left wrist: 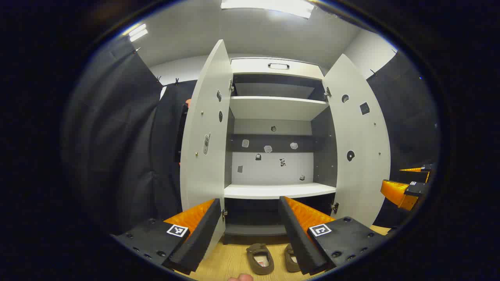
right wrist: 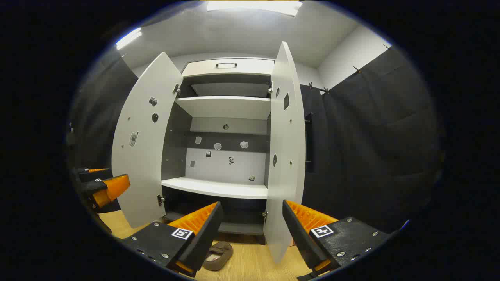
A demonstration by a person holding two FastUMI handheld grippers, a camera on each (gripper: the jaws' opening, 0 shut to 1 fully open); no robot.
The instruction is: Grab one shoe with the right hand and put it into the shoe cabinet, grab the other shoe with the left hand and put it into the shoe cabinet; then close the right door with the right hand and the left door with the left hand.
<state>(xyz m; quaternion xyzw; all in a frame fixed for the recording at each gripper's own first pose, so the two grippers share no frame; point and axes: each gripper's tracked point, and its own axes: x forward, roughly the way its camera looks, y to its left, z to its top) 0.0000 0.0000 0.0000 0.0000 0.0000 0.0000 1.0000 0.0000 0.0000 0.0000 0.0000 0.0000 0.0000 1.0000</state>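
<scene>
The shoe cabinet [left wrist: 273,128] stands with its left door [left wrist: 205,136] and right door [left wrist: 361,144] both swung wide, so the way in between them is free, and the white shelf [left wrist: 279,190] lies bare. Two shoes [left wrist: 261,258] sit on the wooden floor [left wrist: 230,261] just before the cabinet's foot. Black cloth [right wrist: 371,148] hangs close on either side.
</scene>
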